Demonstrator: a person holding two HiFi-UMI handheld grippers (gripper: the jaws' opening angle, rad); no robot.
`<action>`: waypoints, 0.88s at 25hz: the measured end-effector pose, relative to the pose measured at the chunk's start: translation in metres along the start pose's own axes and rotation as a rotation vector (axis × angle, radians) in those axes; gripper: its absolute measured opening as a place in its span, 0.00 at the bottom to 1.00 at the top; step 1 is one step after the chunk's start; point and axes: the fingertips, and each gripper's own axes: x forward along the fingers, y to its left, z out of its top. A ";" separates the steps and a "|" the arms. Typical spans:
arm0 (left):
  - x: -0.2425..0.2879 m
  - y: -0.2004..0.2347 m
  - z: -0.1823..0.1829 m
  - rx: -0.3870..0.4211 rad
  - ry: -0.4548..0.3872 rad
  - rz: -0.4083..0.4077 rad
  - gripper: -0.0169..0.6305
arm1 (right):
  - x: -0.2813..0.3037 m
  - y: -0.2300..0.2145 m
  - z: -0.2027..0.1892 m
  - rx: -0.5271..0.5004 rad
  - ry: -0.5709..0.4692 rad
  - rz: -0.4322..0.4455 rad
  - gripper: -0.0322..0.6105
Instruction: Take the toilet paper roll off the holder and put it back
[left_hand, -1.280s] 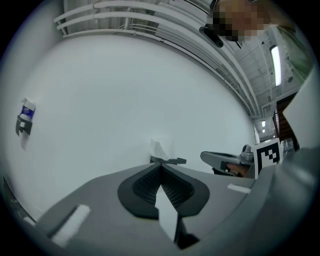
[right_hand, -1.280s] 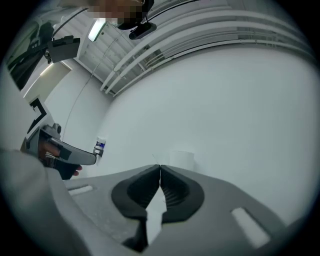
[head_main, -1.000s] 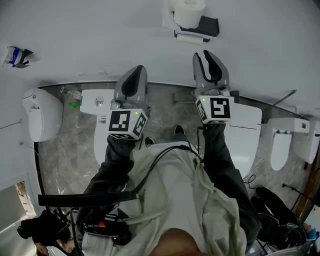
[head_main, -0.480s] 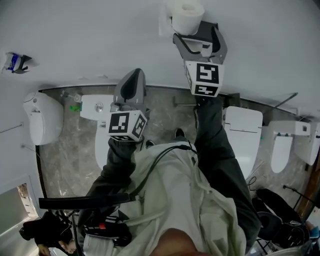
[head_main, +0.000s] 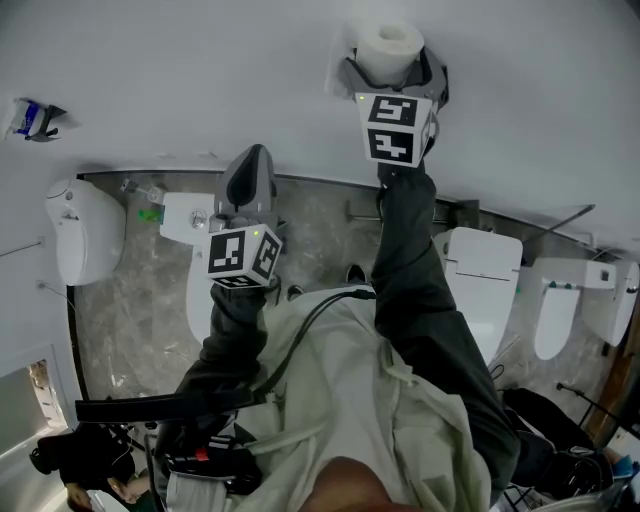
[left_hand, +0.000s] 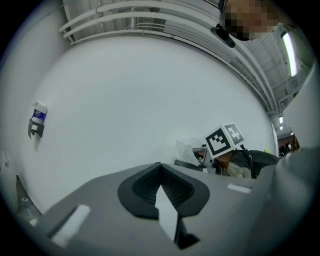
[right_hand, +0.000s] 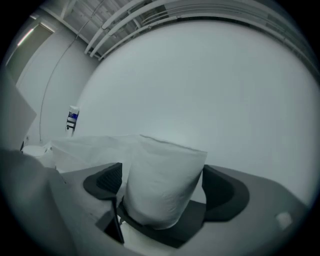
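Right gripper view: my right hand-held gripper had just spread wide around the roll, not pressing, likely to lift it off the holder.
Left hand-held gripper: clenched, empty, kept aside.

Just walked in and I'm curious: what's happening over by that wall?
A person works a gripper in each hand. The right gripper is at the wall holder, its jaws just opened wide either side of the toilet paper roll, not squeezing it. The roll sits on the holder. The left gripper hangs lower, shut and empty.
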 end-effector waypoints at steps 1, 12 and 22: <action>0.001 0.001 -0.001 -0.003 -0.001 0.005 0.04 | 0.000 0.000 0.002 0.005 -0.011 -0.003 0.82; 0.009 -0.010 -0.016 -0.014 0.026 -0.004 0.04 | 0.031 -0.027 -0.004 0.059 0.040 -0.042 0.82; -0.005 -0.016 -0.010 -0.011 0.007 -0.006 0.04 | 0.017 -0.031 0.005 0.215 -0.016 0.100 0.81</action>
